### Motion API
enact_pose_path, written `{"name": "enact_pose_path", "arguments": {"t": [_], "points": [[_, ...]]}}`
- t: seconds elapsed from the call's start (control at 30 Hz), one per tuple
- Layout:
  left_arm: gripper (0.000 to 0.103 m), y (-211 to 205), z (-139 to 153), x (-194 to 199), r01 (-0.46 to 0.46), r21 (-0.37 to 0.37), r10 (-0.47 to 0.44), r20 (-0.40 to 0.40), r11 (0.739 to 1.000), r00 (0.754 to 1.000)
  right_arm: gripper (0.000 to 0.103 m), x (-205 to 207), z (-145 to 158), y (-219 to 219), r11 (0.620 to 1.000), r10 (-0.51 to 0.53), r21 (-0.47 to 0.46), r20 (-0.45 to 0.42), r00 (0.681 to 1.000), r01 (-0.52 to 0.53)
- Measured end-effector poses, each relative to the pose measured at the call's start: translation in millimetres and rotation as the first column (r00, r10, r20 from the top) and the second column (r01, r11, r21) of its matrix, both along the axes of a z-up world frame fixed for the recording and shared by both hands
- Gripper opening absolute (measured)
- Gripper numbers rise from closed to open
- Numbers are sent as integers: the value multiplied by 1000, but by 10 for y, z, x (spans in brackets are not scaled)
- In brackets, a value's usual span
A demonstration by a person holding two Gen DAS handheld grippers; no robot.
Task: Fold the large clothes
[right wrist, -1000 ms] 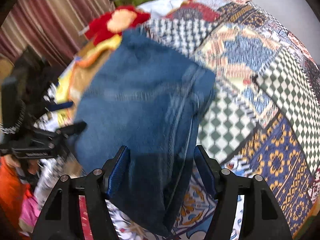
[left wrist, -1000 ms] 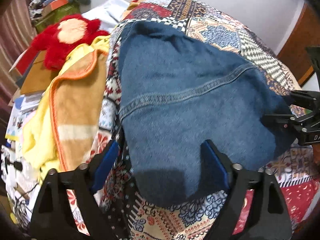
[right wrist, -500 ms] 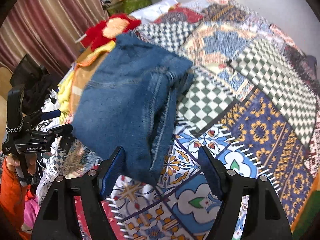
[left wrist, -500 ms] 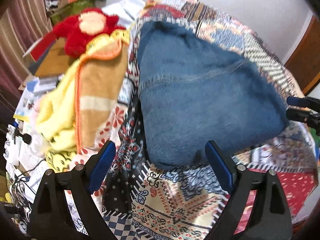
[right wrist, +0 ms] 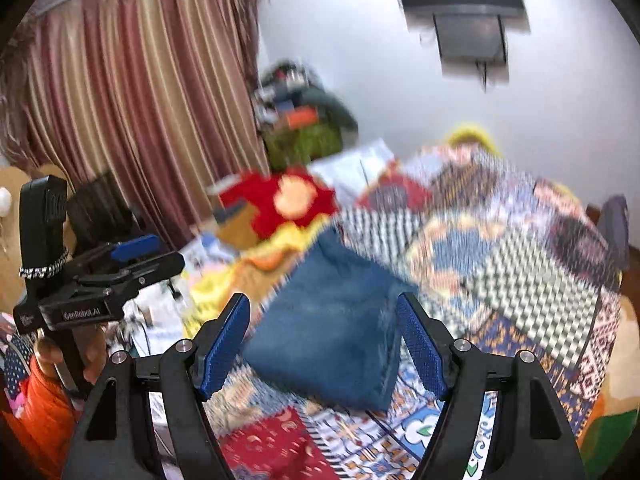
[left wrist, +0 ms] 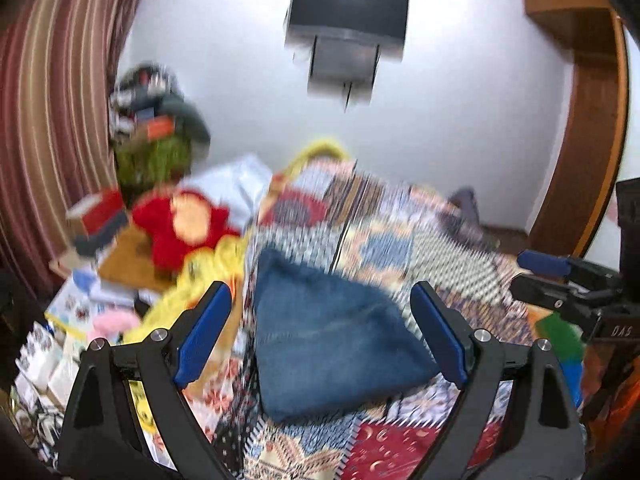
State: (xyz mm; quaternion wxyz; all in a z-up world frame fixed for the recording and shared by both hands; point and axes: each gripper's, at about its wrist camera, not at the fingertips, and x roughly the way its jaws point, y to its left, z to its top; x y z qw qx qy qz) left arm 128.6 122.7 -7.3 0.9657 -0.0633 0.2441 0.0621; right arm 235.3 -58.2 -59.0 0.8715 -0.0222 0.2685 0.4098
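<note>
The folded jeans (left wrist: 328, 340) lie as a blue wedge on the patchwork bedspread (left wrist: 432, 248), near its front left edge, with the near corner of the fold close to the red patch at 6 o'clock in the left wrist view. The left gripper (left wrist: 320, 332) hangs above the bed with its blue pads spread wide, one at 8 o'clock and one at 4 o'clock of the jeans, and nothing is clamped between them. The right gripper (right wrist: 324, 344) is likewise parted, a little less wide, with no cloth in its grip; the jeans sit on the bed beyond its fingers. From the left wrist view the right gripper shows at 3 o'clock, clear of the denim, and from the right wrist view the left gripper (right wrist: 132, 256) shows at 9 o'clock, held by a hand (right wrist: 92, 356) above an orange sleeve (right wrist: 40, 408). Toward 1 and 2 o'clock of the jeans the bedspread is bare and flat, giving free space; toward 10 and 11 o'clock it is crowded by a yellow blanket (left wrist: 208, 264), a red plush toy (left wrist: 184, 228) and boxes (all blurred). A striped curtain (right wrist: 132, 112) closes the left side, and a dark screen (left wrist: 348, 12) hangs on the white wall at 12 o'clock. The left gripper's body reads "GenRobot.AI" (right wrist: 82, 313); the right gripper's body shows letters like "DAS" (left wrist: 620, 331), partly cut off.
</note>
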Motion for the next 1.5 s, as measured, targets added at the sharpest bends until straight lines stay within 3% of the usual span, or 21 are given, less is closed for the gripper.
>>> {"name": "enact_pose_path", "arguments": {"t": [0.2,0.43,0.57,0.7,0.87,1.07,1.5], "points": [[91,-298,467,-483,-16,61,3,201,998,980,73,-537,447,-182,992,-48,121,159,986,29],[91,-577,590,-834,-73,111,35,306,991,951,73,-1017,647,-331,979,-122,189,259,958,73],[92,-630,535,-893,-97,100,61,314,990,947,73,-1146,631,-343,979,-144,177,266,953,98],[102,-616,481,-916,-107,77,79,301,991,950,74,-1218,597,-332,982,-155,145,260,953,120],[102,-573,427,-911,-108,61,88,272,992,958,92,-1214,530,-323,977,-192,136,252,948,161],[103,-584,380,-923,-105,50,88,260,993,961,100,-1174,501,-315,971,-228,124,257,939,202],[103,-539,322,-893,-106,38,94,240,994,966,103,-1157,457,-293,969,-242,110,247,938,221]]}}
